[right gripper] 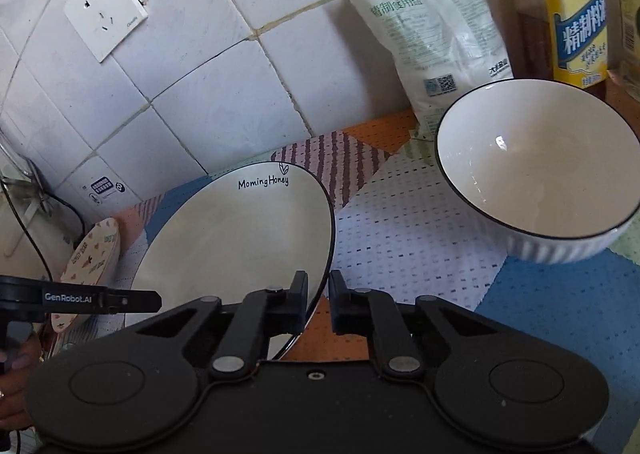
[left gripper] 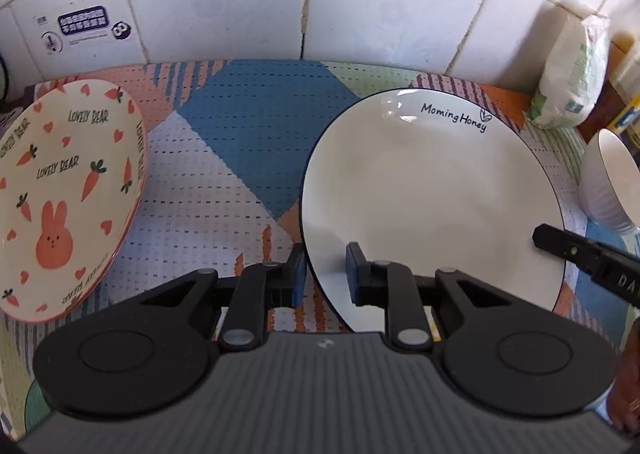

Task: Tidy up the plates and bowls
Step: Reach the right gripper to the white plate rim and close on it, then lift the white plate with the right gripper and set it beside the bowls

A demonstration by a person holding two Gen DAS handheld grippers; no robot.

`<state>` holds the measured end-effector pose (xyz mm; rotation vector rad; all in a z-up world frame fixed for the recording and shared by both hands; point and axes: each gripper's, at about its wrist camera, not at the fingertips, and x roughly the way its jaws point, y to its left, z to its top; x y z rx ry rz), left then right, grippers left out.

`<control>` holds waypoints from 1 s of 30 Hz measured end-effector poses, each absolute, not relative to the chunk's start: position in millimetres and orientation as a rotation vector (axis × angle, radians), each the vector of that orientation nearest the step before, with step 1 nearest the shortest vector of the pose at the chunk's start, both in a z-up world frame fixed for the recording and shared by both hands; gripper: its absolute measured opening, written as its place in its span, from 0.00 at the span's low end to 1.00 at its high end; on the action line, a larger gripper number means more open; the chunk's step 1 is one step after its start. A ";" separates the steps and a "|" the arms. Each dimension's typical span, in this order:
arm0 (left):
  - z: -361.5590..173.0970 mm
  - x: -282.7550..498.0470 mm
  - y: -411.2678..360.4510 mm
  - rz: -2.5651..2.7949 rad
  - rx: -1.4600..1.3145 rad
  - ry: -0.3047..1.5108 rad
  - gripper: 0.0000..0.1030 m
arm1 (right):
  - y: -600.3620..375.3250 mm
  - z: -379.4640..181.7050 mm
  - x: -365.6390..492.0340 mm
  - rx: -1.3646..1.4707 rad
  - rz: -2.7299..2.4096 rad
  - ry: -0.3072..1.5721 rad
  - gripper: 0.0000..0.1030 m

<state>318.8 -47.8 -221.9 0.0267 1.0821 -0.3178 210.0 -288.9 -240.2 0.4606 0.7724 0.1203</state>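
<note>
A white plate (left gripper: pixel 432 205) marked "Morning Honey" lies on the patterned mat; it also shows in the right wrist view (right gripper: pixel 236 238). My left gripper (left gripper: pixel 326 274) straddles its near left rim, one finger outside and one over the plate, with a gap showing. My right gripper (right gripper: pixel 319 300) straddles its near right rim, jaws slightly apart. A carrot-and-rabbit plate (left gripper: pixel 64 193) lies at the left, seen too in the right wrist view (right gripper: pixel 90 254). A white ribbed bowl (right gripper: pixel 536 173) stands right of the plate, at the right edge of the left wrist view (left gripper: pixel 608 181).
A tiled wall (left gripper: pixel 248 1) backs the mat (left gripper: pixel 224 157). A white salt bag (right gripper: pixel 436 33) and a yellow bottle (right gripper: pixel 580 9) stand behind the bowl. A wall socket (right gripper: pixel 105 9) with a cable sits at upper left.
</note>
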 end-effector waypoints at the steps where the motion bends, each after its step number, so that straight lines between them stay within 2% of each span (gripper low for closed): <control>1: -222.5 318.1 -47.0 -0.321 0.024 1.079 0.19 | -290.4 -240.3 210.3 0.466 0.128 0.779 0.14; 5: -225.6 318.7 -51.1 -0.340 0.045 1.090 0.27 | -290.4 -242.0 216.3 0.487 0.137 0.820 0.14; 8: -226.0 316.3 -61.7 -0.339 0.110 1.071 0.33 | -287.7 -247.0 220.2 0.501 0.156 0.837 0.17; 11: -225.6 316.9 -59.7 -0.326 0.092 1.070 0.31 | -288.3 -247.4 220.5 0.510 0.172 0.839 0.18; 15: -216.7 301.8 -75.5 -0.292 0.250 0.990 0.30 | -289.0 -245.2 216.3 0.507 0.221 0.846 0.19; 19: -211.6 296.1 -75.8 -0.314 0.239 1.056 0.29 | -286.9 -241.3 199.5 0.478 0.225 0.830 0.20; 30: -185.4 232.5 -76.4 -0.407 0.270 1.059 0.30 | -287.3 -213.8 133.9 0.397 0.213 0.794 0.21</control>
